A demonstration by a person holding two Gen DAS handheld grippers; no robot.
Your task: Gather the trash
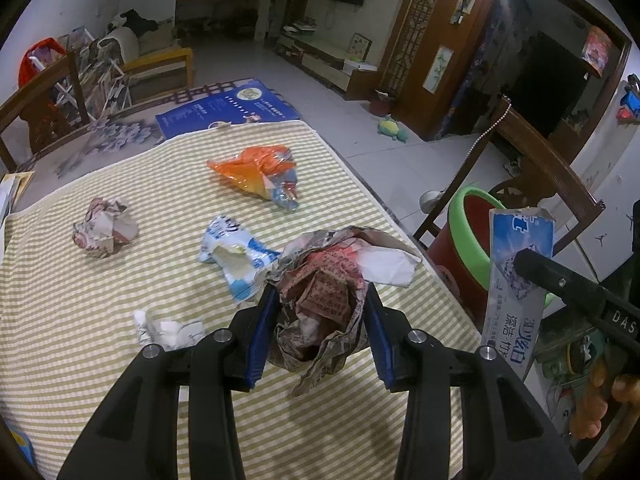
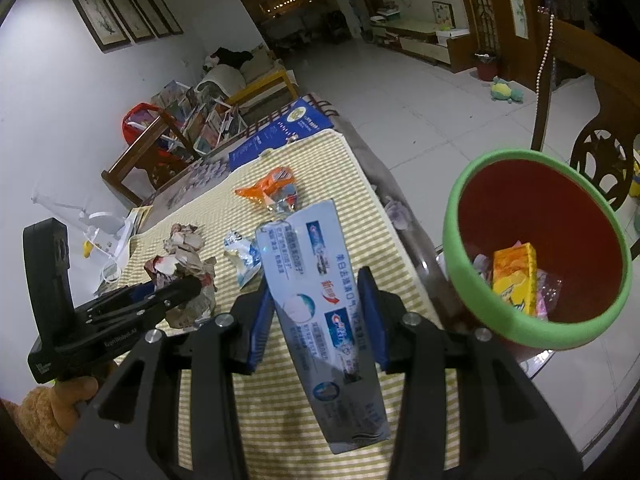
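My left gripper (image 1: 320, 312) is shut on a crumpled newspaper wad (image 1: 324, 296) just above the striped tablecloth (image 1: 100, 320). My right gripper (image 2: 318, 304) is shut on a flattened blue toothpaste box (image 2: 320, 304), held over the table's right edge beside the red bin with a green rim (image 2: 472, 200); the box also shows in the left wrist view (image 1: 516, 280). On the cloth lie another paper ball (image 1: 105, 232), a blue-white wrapper (image 1: 236, 256), an orange bag (image 1: 256, 172) and a small white scrap (image 1: 168, 330).
The bin (image 1: 460, 224) stands off the table's right edge and holds a yellow packet (image 2: 514, 280) and wrappers. A wooden chair (image 1: 536, 168) stands behind it. A blue board (image 1: 228, 106) lies past the far table edge.
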